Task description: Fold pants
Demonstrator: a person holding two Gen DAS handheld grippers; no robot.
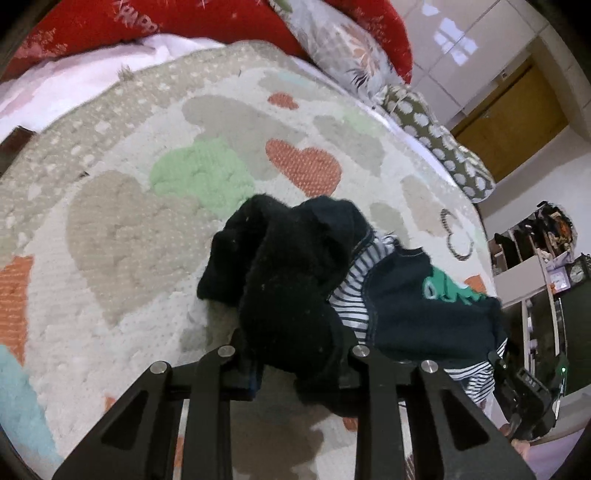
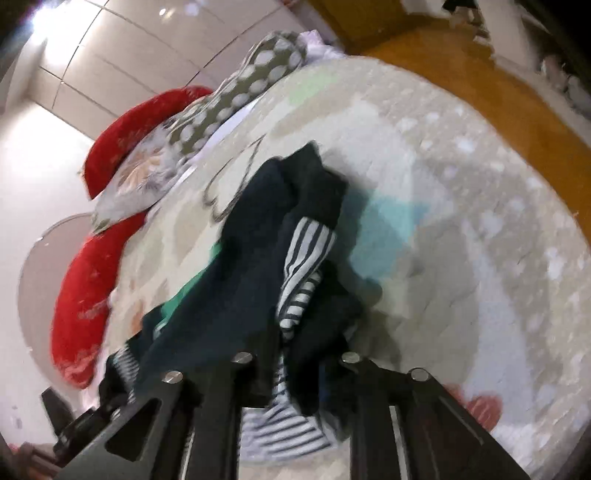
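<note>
1. Landmark: the heart-patterned blanket point(image 1: 155, 229), cream with grey, green and orange hearts, spread over the bed. All positions below are given relative to it.
2. Pants point(image 1: 295, 280): dark navy with a white-and-navy striped lining and a green patch. They are bunched, not flat, and lifted above the blanket near its middle, casting a shadow on it. The right wrist view shows the same pants point(image 2: 255, 280) hanging in a crumpled mass over the blanket.
3. Left gripper point(image 1: 295, 365): fingers drawn in narrow, with a thick dark fold of the pants clamped between them. The fabric covers the fingertips.
4. Right gripper point(image 2: 295, 373): fingers likewise drawn in on the pants, with striped and navy cloth bunched between them. This view is blurred, so fine detail of the contact cannot be read.
5. In the left wrist view, the right gripper's body appears at the far end of the pants, off the blanket's right edge.
6. Beyond the blanket's far edge: a red pillow point(image 1: 229, 22), a grey floral pillow point(image 1: 343, 48) and a polka-dot cushion point(image 1: 439, 140).
7. Past the blanket's right side: a wooden door point(image 1: 513, 118) and a cluttered shelf point(image 1: 543, 251).
</note>
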